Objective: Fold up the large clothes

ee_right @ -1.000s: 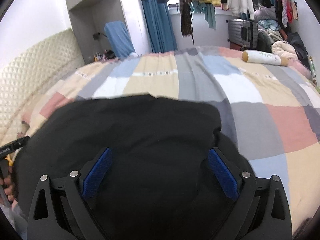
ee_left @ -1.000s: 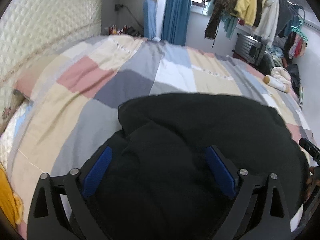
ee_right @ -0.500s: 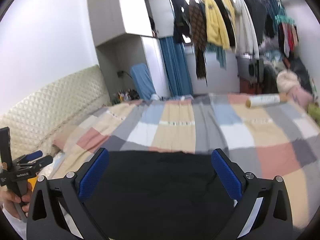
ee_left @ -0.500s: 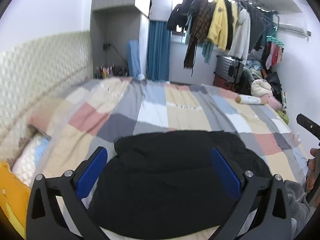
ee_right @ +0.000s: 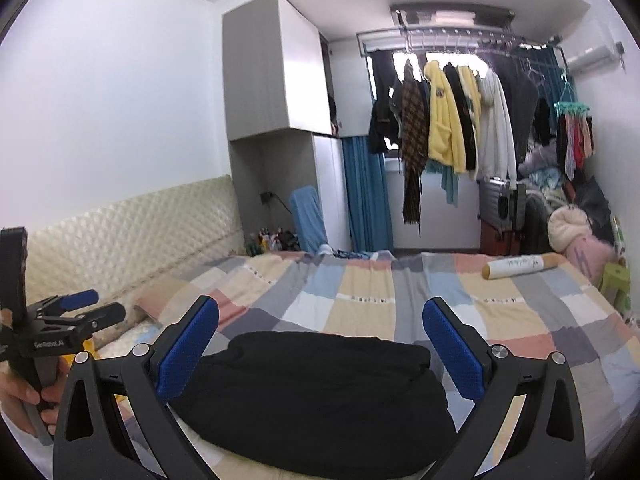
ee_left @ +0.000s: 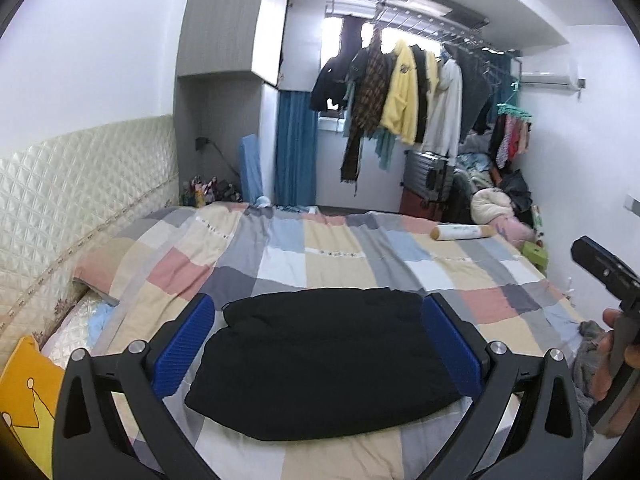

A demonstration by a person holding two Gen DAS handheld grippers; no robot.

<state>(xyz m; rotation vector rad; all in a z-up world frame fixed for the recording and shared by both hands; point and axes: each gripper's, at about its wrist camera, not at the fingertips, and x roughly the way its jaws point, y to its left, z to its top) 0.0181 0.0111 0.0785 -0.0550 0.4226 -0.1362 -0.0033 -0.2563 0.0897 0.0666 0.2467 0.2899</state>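
Note:
A black garment [ee_left: 324,360] lies folded in a compact rectangle on the near part of the checked bedspread [ee_left: 328,256]; it also shows in the right wrist view [ee_right: 316,396]. My left gripper [ee_left: 318,344] is open and empty, held above and back from the garment. My right gripper [ee_right: 318,356] is open and empty too, raised above the garment. The left gripper also shows at the left edge of the right wrist view [ee_right: 76,308]. The right gripper's body shows at the right edge of the left wrist view [ee_left: 608,276].
A quilted cream headboard [ee_left: 72,192] runs along the left. A rolled white cylinder [ee_left: 460,233] lies at the bed's far right. Clothes hang on a rack [ee_left: 404,100] by the window. A yellow cushion [ee_left: 24,396] sits at the near left.
Both grippers have lifted up and pulled back from the black garment, which they were close over a second ago. The garment stays folded on the bed.

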